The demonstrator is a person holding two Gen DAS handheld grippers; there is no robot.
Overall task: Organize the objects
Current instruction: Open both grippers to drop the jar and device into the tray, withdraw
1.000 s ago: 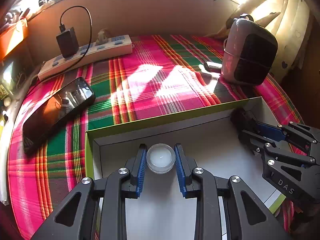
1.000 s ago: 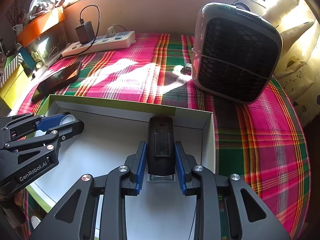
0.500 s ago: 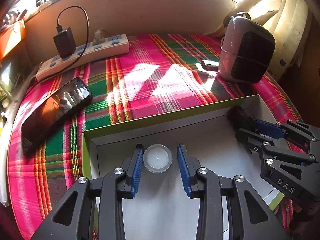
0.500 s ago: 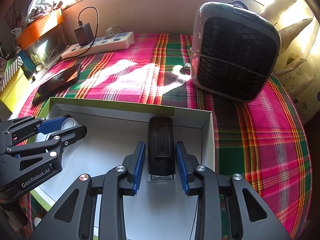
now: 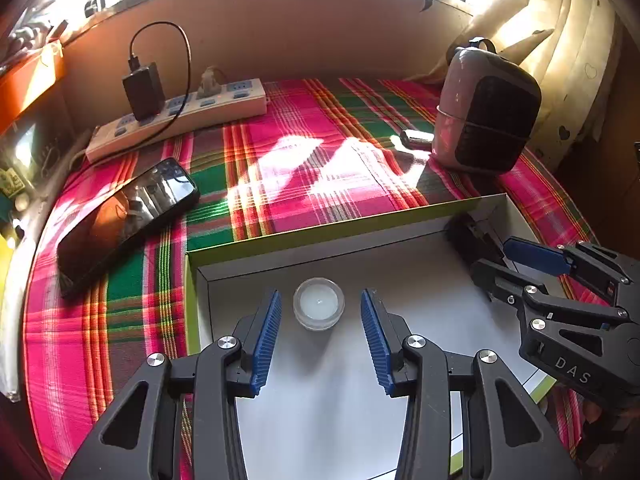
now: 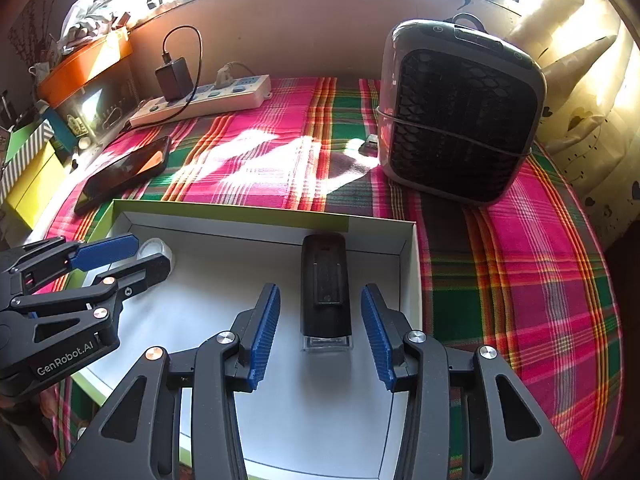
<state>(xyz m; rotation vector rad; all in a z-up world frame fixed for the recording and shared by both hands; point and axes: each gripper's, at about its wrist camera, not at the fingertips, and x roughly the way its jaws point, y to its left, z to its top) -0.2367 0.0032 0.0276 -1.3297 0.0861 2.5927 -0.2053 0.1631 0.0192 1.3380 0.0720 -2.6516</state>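
Inside white box (image 5: 400,276), candle (image 5: 319,303) between parted left tongs (image 5: 320,316)

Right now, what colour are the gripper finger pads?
Blue, ribbed pads on black fingers; clearest in the right wrist view.

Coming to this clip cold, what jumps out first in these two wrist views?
The loud pink-and-green plaid cloth fills both views, with a shallow white box on its near side. In the box, the left gripper stands open around a small clear round pot and the right gripper open around a black oblong device; both have just been opening. A dark-grilled fan stands behind on the right.
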